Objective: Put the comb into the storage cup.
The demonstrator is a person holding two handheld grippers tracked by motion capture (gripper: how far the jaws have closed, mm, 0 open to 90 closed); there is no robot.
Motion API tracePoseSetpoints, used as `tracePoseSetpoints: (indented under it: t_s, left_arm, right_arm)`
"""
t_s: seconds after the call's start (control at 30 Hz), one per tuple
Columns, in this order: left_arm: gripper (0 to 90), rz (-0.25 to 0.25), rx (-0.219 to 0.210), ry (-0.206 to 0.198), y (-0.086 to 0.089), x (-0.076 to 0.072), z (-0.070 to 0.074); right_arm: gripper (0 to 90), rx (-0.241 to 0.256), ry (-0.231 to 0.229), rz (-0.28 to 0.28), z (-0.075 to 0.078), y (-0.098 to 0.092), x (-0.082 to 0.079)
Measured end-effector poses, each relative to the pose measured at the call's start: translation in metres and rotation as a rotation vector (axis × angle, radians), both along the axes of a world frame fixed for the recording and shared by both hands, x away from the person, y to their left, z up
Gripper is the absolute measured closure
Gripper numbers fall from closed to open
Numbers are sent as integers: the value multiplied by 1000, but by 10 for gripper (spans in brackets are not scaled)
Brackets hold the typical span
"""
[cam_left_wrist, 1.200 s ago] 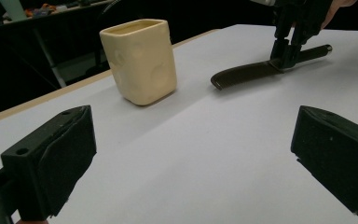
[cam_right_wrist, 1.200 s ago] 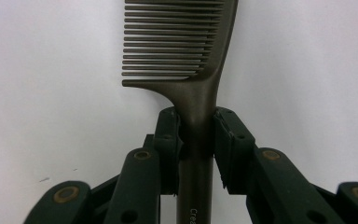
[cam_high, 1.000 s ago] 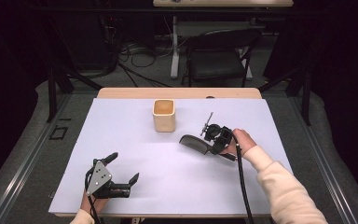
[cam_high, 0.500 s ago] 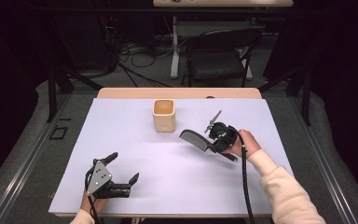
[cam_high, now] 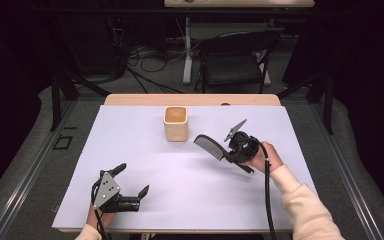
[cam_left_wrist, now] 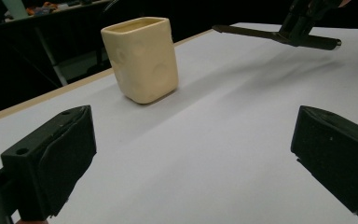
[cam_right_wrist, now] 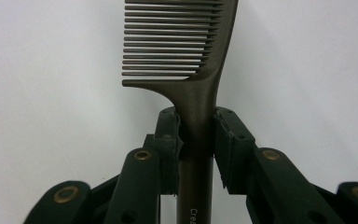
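A dark comb (cam_high: 209, 146) hangs above the white table sheet (cam_high: 190, 200), teeth end pointing left toward a cream square cup (cam_high: 176, 123). My right gripper (cam_high: 231, 151) is shut on the comb's handle. In the right gripper view both pads clamp the handle just below the comb's teeth (cam_right_wrist: 177, 42), at my right gripper (cam_right_wrist: 196, 135). My left gripper (cam_high: 133, 179) rests open near the front left edge, nothing between its jaws. From the left gripper view, its wide-spread gripper (cam_left_wrist: 191, 158) faces the upright cup (cam_left_wrist: 142, 58), with the comb (cam_left_wrist: 256, 31) held level farther right.
A wooden table edge (cam_high: 190, 99) runs along the back of the sheet. Beyond it stand a black chair (cam_high: 235, 55) and cables on the floor. Dark metal frame legs (cam_high: 55, 95) flank the table.
The right gripper has shifted slightly right and away, lifting and turning the comb a little. The left gripper and the cup have stayed put.
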State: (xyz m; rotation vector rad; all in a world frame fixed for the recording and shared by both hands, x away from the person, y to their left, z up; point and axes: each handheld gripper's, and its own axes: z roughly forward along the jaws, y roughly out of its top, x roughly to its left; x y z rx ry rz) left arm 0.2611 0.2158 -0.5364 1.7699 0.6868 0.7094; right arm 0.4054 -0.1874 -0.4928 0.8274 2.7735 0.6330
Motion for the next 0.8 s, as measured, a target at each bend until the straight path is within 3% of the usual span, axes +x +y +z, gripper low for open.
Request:
tracePoseSetpoints:
  t_s: [0.07,0.8]
  left_arm:
    - [2,0,0,-1,0,0,0]
    - [2,-4,4,-4,0,-1,0]
  right_arm:
    - [720,28,-18,-4,0,-2,-1]
    - [720,136,-77,-31,0,-15,-8]
